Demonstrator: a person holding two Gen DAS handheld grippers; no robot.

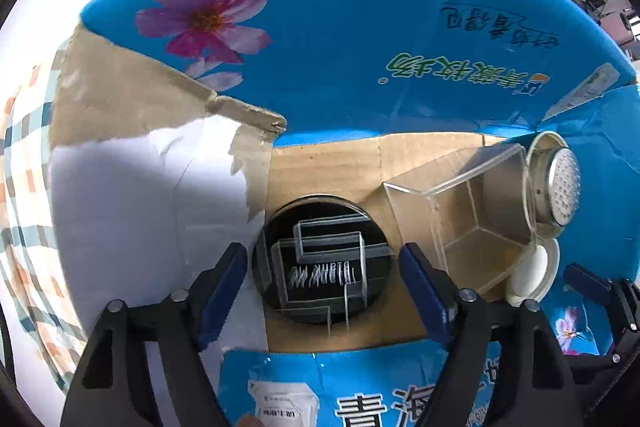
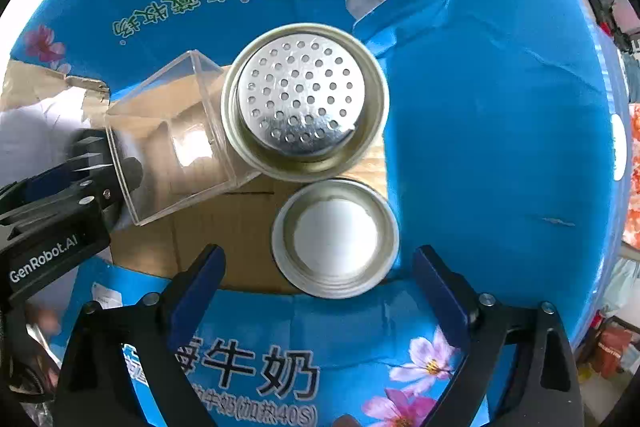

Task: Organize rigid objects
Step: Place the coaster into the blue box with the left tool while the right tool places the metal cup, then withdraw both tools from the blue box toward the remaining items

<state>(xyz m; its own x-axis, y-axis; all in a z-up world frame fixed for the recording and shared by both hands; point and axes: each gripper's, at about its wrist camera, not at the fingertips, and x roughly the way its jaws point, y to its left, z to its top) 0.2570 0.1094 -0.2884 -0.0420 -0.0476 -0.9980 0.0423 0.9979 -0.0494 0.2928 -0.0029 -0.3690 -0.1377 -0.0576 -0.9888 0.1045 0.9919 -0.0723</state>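
Placing step: both grippers, left gripper and right gripper, fingers wide open, empty over blue printed cardboard box; next, fetch another item.

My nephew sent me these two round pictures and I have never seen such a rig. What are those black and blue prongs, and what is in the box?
A person holds two hand grippers, each with a fisheye camera looking along its jaws. The left gripper and the right gripper are both open and hold nothing. Both look down into a blue cardboard box. On its bottom lie a black round disc with clear pieces on it, a clear plastic box tipped on its side, a perforated metal lid and a plain metal lid.
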